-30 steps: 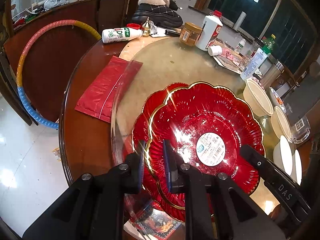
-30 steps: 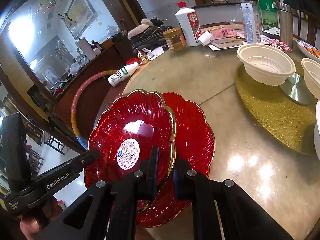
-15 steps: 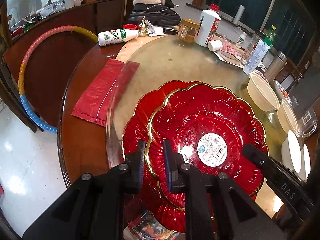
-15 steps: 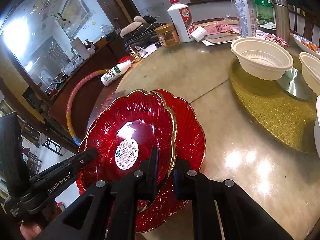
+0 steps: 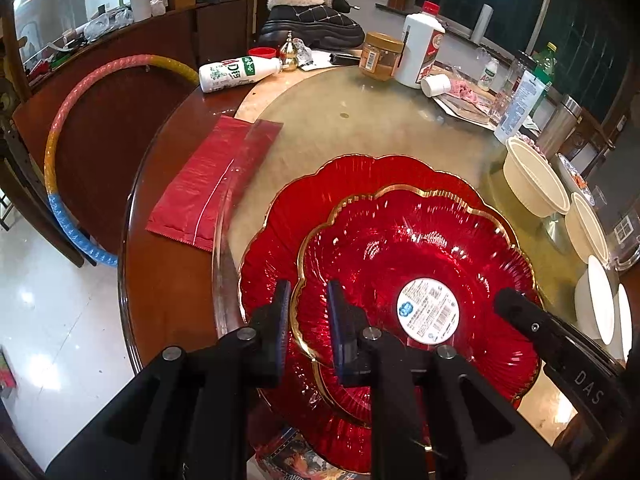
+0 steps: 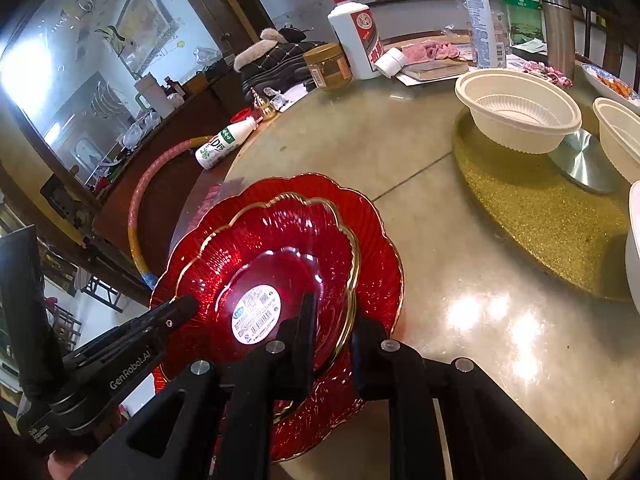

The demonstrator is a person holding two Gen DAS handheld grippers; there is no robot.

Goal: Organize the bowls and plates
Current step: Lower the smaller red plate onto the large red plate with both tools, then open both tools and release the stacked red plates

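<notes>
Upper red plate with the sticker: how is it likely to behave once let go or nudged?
The upper red plate looks glossy and rigid, probably glass, so likely slippery and chip-prone. Resting off-centre on the lower red plate, it may slide or rock.

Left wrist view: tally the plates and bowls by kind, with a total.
Red plates: 2, the smaller gold-rimmed plate stacked on the larger plate.
Cream ribbed bowls: 2, one and a second beside it.
White bowls at the right edge: 2, one and another, partly cut off.
Total: 6
</notes>
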